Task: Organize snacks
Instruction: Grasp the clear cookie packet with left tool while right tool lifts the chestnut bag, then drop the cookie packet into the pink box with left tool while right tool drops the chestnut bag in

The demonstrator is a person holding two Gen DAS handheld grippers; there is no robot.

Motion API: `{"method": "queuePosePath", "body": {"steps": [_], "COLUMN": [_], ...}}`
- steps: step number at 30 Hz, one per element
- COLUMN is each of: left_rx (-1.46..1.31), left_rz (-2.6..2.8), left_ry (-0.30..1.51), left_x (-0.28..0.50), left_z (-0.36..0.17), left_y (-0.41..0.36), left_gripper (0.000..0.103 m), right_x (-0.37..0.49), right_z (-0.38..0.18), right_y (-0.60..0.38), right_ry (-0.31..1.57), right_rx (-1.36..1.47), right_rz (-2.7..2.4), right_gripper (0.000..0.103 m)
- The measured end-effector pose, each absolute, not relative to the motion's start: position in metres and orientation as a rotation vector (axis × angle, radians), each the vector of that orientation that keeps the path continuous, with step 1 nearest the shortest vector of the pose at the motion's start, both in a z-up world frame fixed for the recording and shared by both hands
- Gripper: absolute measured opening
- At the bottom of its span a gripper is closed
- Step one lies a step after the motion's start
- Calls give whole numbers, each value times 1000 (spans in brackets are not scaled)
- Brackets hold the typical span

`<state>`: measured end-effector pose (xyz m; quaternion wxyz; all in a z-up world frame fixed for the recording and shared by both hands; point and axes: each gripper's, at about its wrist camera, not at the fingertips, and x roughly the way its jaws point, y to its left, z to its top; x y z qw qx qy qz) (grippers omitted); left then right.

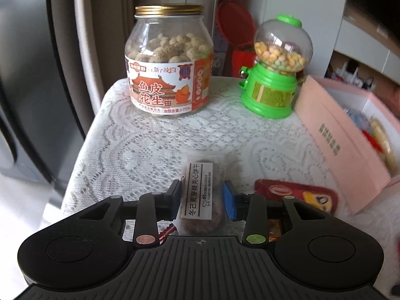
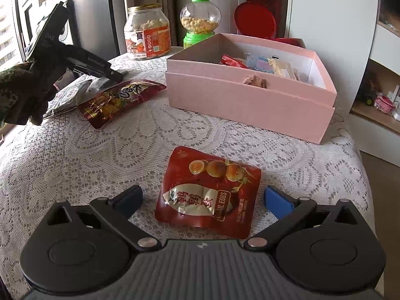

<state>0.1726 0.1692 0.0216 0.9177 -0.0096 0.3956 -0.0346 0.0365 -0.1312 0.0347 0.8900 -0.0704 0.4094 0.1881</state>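
In the left wrist view my left gripper (image 1: 203, 201) is shut on a clear biscuit packet (image 1: 200, 197) with a white label, held over the lace-covered table (image 1: 140, 145). In the right wrist view my right gripper (image 2: 202, 198) is open, its fingers either side of a red quail-egg pouch (image 2: 207, 192) lying flat on the table. The pink box (image 2: 250, 100) stands behind it, open, with several snacks inside. A dark red snack bag (image 2: 117, 100) and a silver packet (image 2: 67, 95) lie at the left, under my left gripper (image 2: 110, 73).
A peanut jar (image 1: 168, 62) with a gold lid and a green candy dispenser (image 1: 275, 70) stand at the table's far edge. A red bin (image 2: 255, 22) stands behind the box. A red packet (image 1: 295, 195) lies beside the pink box (image 1: 337, 145).
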Motion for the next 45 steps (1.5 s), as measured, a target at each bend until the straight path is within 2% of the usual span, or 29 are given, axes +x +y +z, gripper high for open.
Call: {"method": "queuePosePath", "body": {"steps": [9, 20, 29, 31, 37, 43, 45], "left_rx": [-20, -9, -31, -32, 24, 70, 69], "left_rz": [-190, -260, -260, -257, -238, -224, -224], "left_ry": [753, 742, 733, 719, 699, 696, 696], "left_x": [124, 40, 24, 22, 17, 15, 15], "left_z": [46, 32, 9, 8, 7, 6, 6], "left_y": [125, 51, 32, 32, 23, 17, 17], "left_gripper": [41, 41, 42, 42, 42, 42, 42], "right_x": [36, 34, 26, 24, 22, 57, 68], "right_z": [34, 40, 47, 50, 62, 55, 49], "right_y": [-130, -136, -207, -214, -198, -160, -149], "right_ry": [849, 856, 862, 842, 839, 895, 925], "right_rx": [-151, -209, -183, -179, -63, 19, 1], "right_rz": [391, 394, 236, 178, 287, 252, 244], "right_gripper": [103, 103, 103, 100, 99, 98, 94]}}
